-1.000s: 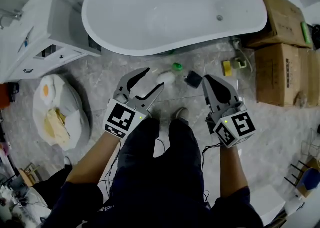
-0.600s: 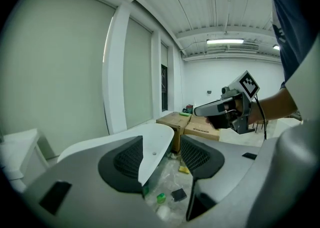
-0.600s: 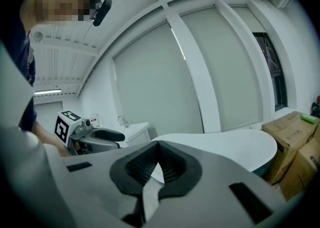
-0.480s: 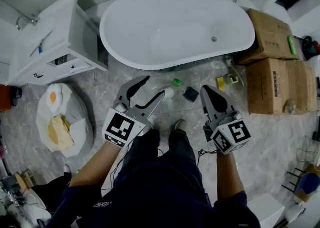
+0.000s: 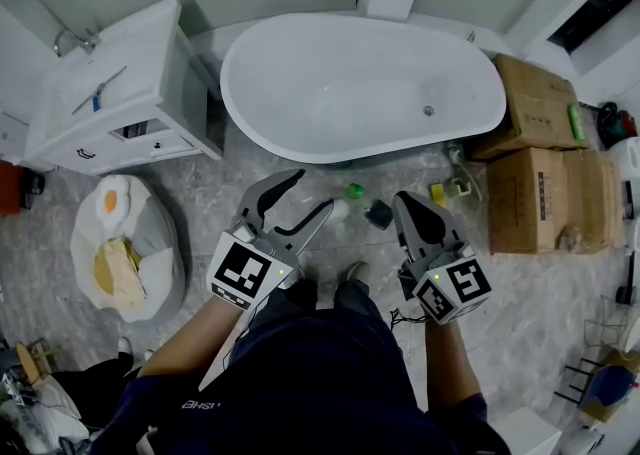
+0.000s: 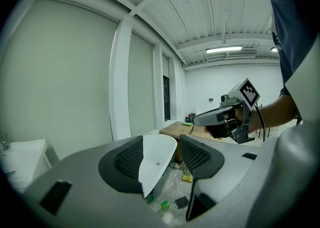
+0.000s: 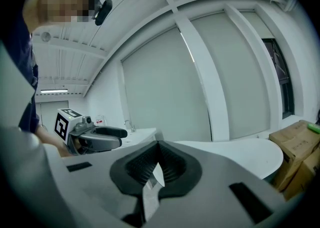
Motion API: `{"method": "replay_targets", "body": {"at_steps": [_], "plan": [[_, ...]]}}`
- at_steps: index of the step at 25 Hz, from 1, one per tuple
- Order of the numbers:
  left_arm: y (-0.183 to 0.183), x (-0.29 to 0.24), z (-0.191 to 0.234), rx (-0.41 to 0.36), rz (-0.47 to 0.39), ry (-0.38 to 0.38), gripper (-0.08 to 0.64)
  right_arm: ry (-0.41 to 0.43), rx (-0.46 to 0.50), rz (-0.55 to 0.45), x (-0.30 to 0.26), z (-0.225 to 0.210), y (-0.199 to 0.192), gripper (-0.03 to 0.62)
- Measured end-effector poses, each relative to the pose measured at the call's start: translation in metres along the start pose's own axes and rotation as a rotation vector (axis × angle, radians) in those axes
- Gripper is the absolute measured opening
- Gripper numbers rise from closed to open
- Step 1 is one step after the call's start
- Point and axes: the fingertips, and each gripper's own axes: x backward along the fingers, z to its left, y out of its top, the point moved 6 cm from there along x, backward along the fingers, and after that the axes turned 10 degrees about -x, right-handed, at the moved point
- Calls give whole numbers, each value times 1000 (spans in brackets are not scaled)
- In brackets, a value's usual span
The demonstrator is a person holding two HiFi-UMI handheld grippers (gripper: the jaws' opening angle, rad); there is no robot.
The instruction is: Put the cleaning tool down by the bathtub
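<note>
Head view: my left gripper [image 5: 312, 191] is hanging wide and empty, and my right gripper [image 5: 402, 205] is pressing shut on nothing. That fits, since the small black block [image 5: 379, 213], my guess for the cleaning tool, is lying on the grey marbled floor [image 5: 200, 173] near the white oval bathtub [image 5: 360, 83].
Left gripper view: jaws gaping, framing the tub.
Right gripper view: jaws meeting, bare.

Head view: high up, facing steeply down; bathtub [image 5: 362, 83] lies ahead, near top of frame, not close. Left gripper view: lower, roughly level, aimed at bathtub, w/ right gripper [image 6: 196, 120] off to one side. Right gripper view: tilted up, bathtub rim beyond jaws, left gripper [image 7: 124, 132] alongside. All 3 share the bathtub.
</note>
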Motion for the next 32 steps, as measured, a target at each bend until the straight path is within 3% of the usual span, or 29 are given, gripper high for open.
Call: {"method": "replay_targets", "body": {"at_steps": [19,32], "plan": [[24,-23,10,-21,-48,8,78,18,-13,-33,-11,-11,26,5],[32,-32,11,-21,-58,8,41,31,-6,-37,-12,-14,36,5]]}}
